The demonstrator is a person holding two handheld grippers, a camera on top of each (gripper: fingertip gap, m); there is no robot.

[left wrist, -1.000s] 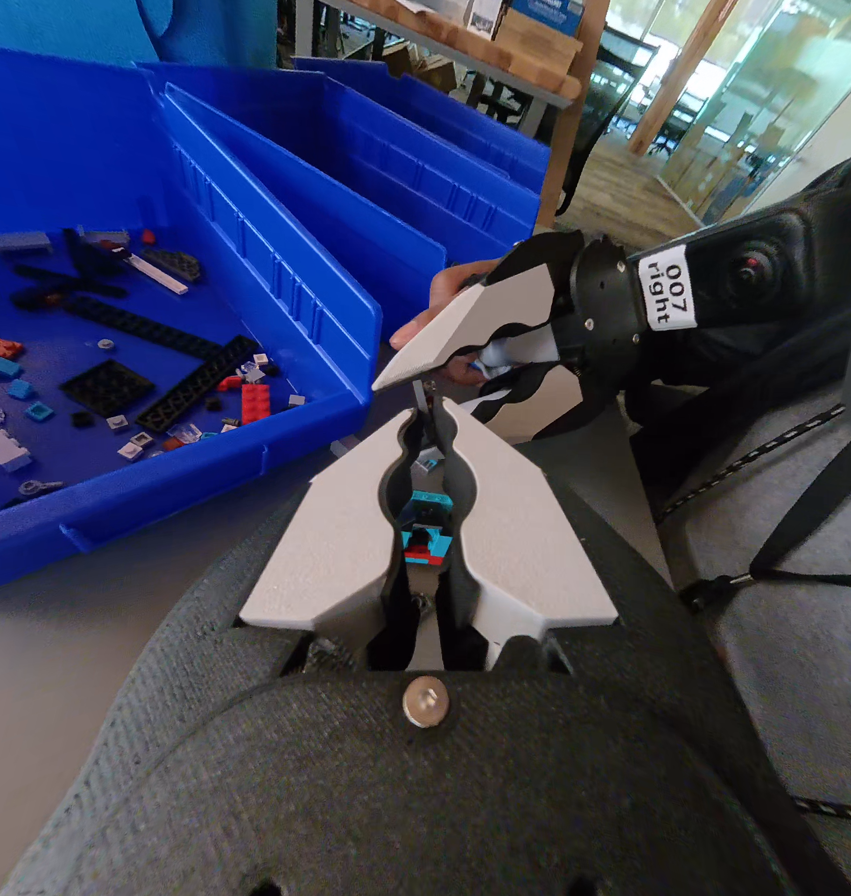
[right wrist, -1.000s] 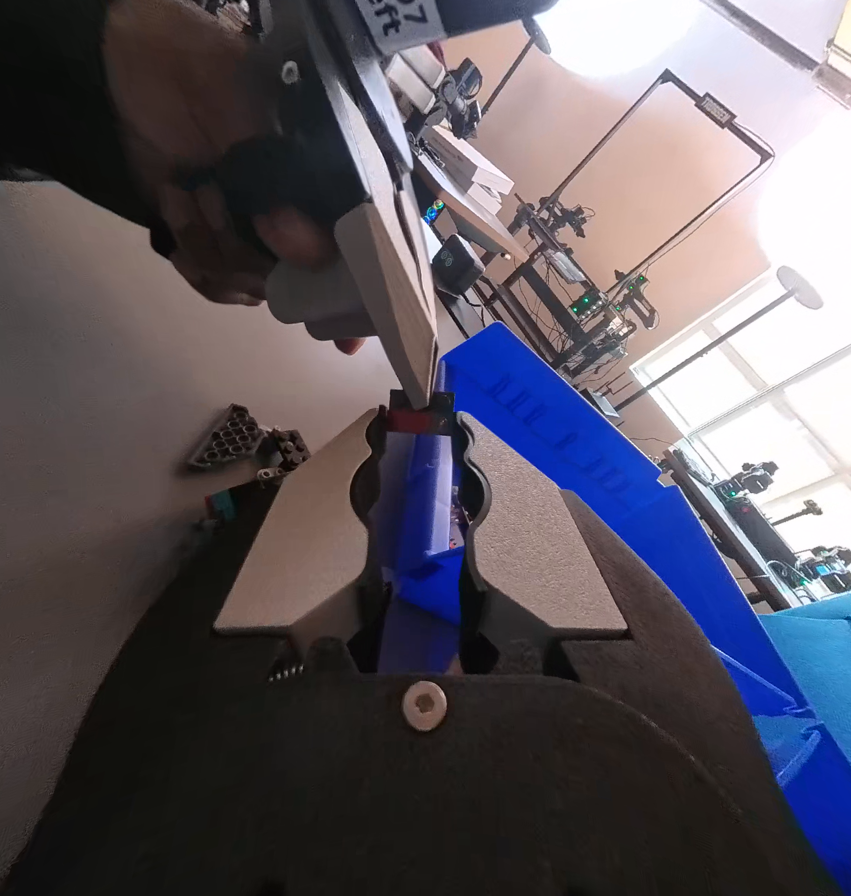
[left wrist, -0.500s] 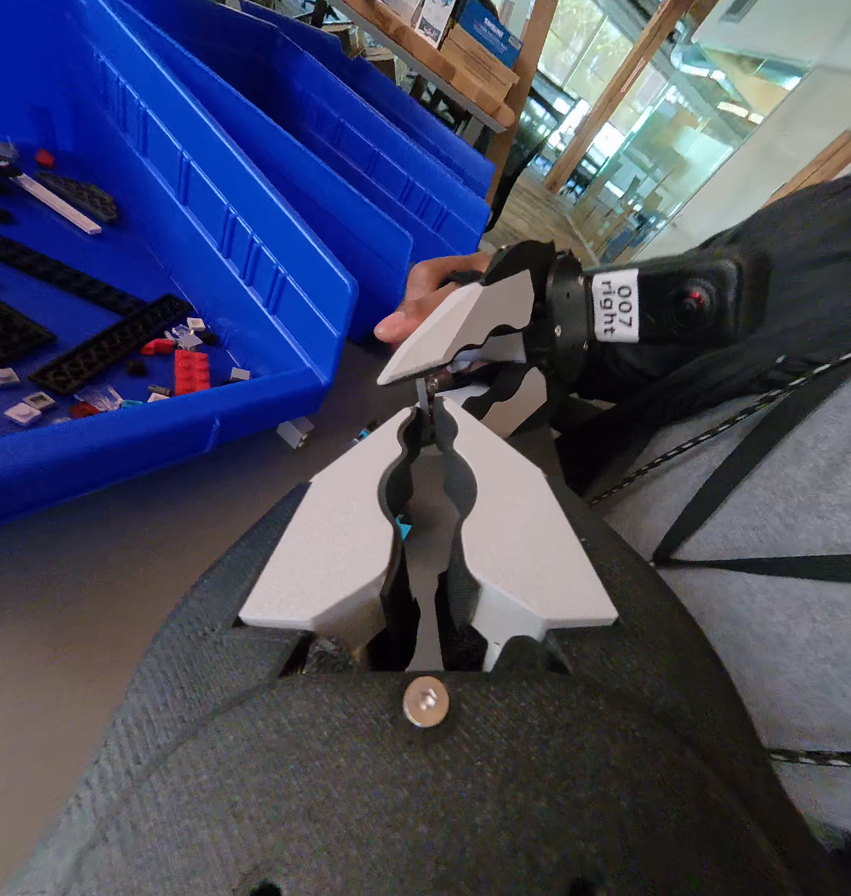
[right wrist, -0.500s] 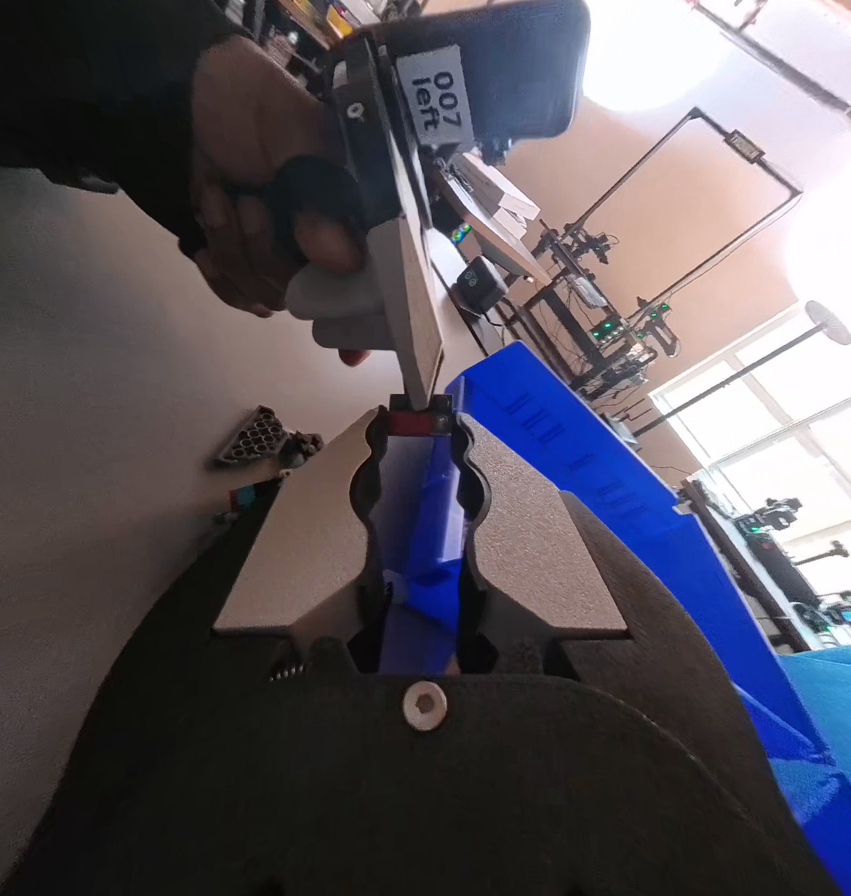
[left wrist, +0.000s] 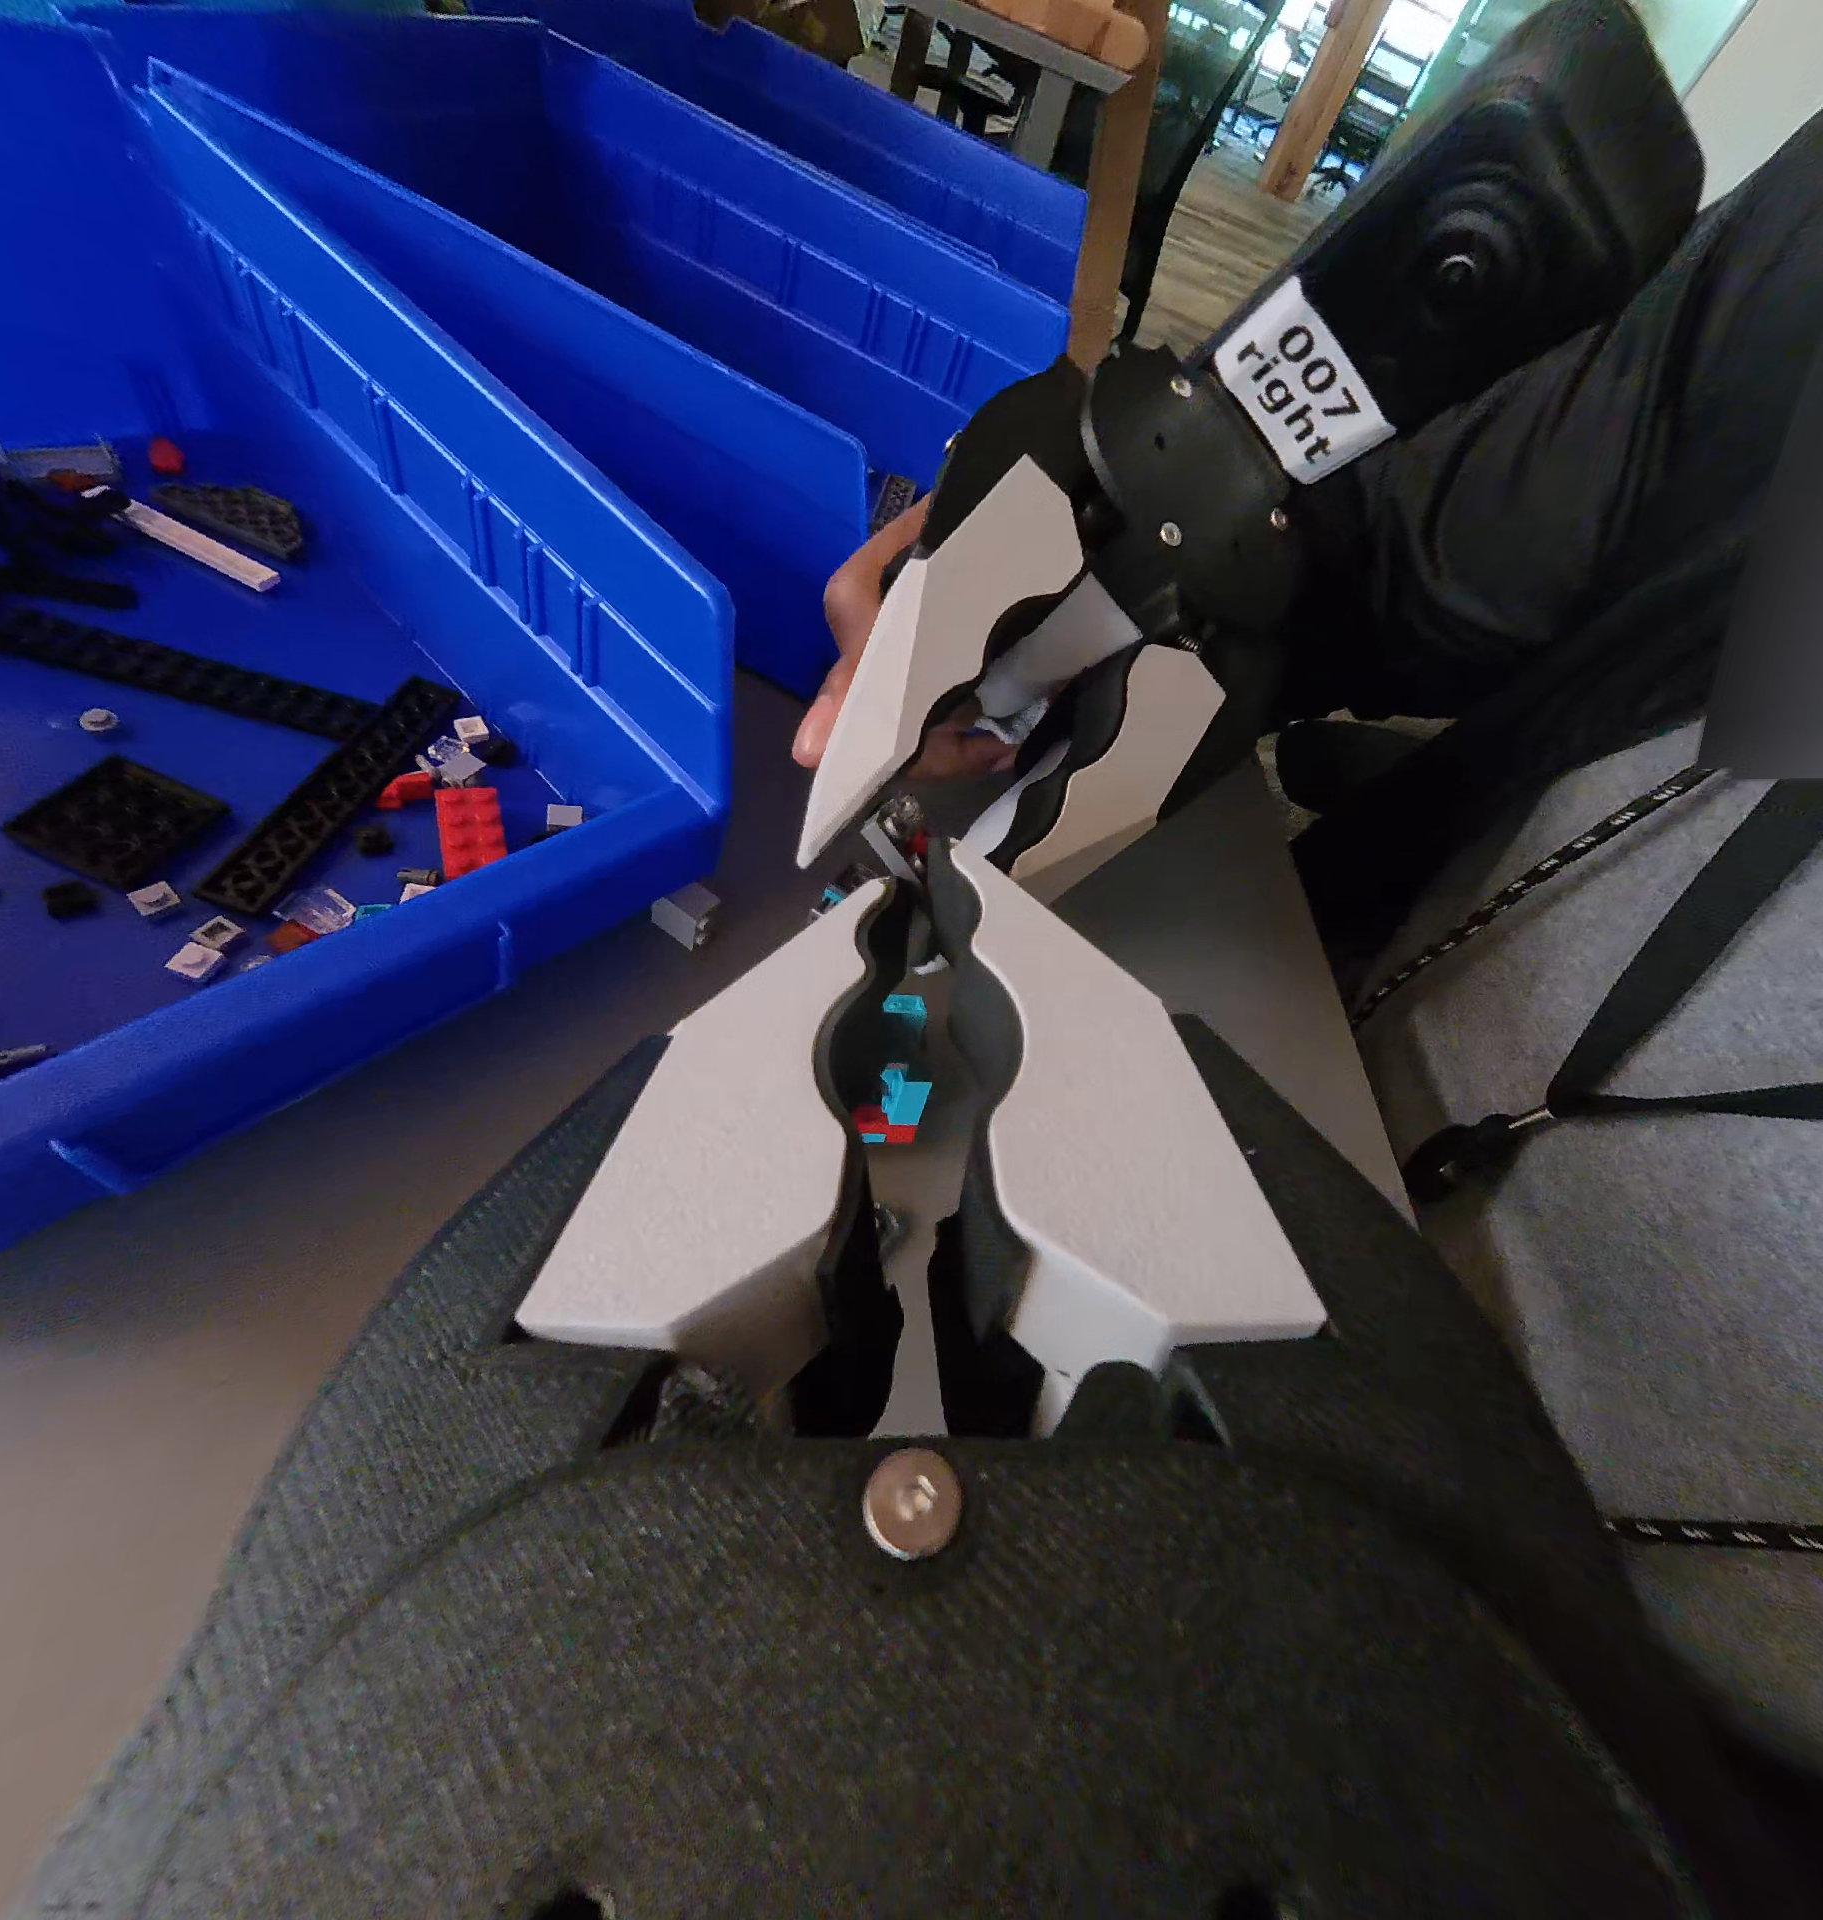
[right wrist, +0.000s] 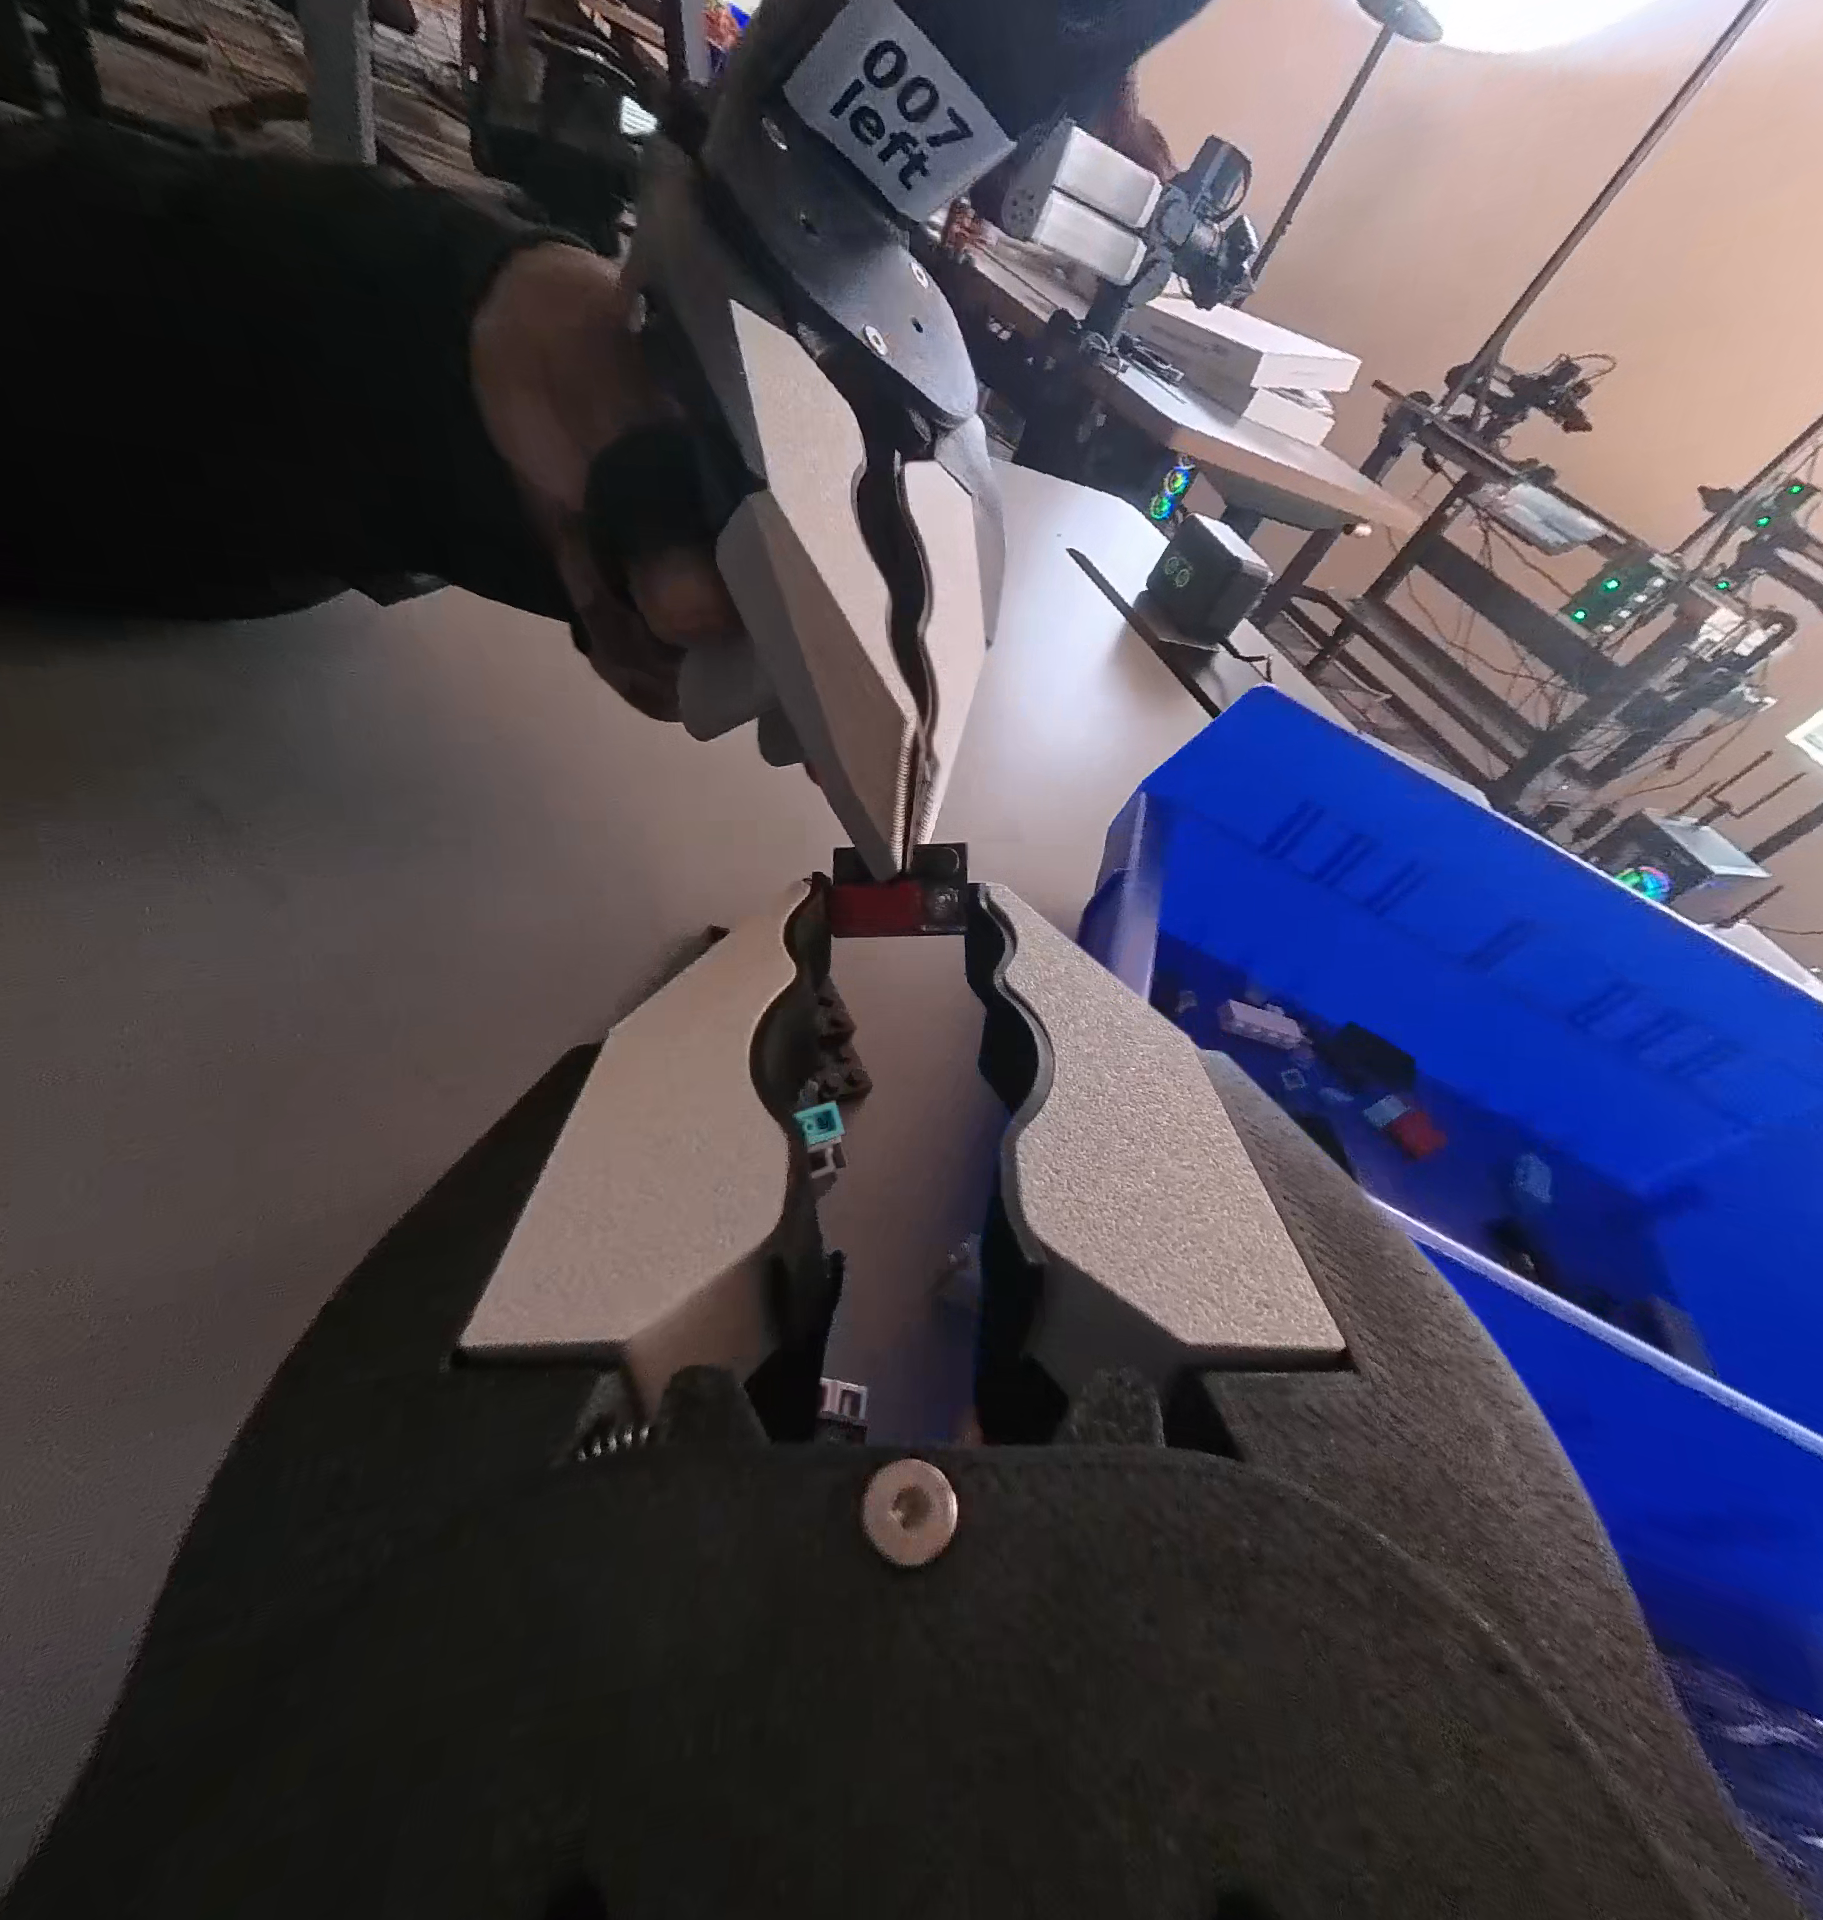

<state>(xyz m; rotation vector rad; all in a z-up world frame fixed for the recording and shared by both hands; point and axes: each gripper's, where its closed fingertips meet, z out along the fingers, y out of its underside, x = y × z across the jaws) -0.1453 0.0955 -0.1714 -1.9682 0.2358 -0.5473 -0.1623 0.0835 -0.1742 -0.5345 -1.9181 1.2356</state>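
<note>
Left wrist view: left tongs [left wrist: 922, 883] are seen at frame centre, tips pinched shut on a small dark brick piece [left wrist: 902, 826], mostly hidden. Right tongs [left wrist: 912, 847] are seen just above, upper right of centre, tips meeting the left ones at that piece. A blue bin [left wrist: 616, 831] is placed at upper left, holding a red brick [left wrist: 468, 828], black plates and small loose parts. A grey brick [left wrist: 687, 914] is seen on the bench [left wrist: 211, 1351] just outside the bin wall. Teal and red bits [left wrist: 896, 1101] are visible through the finger gap, on the bench.

Right wrist view: right tongs [right wrist: 894, 904] are closed on a red and black brick piece [right wrist: 894, 896] at frame centre. Left tongs [right wrist: 912, 836] come down from upper left, tips together, touching the piece's top. Blue bin [right wrist: 1509, 935] is at right. A teal brick [right wrist: 820, 1124] is seen on the bench [right wrist: 263, 883], behind the left finger.
</note>
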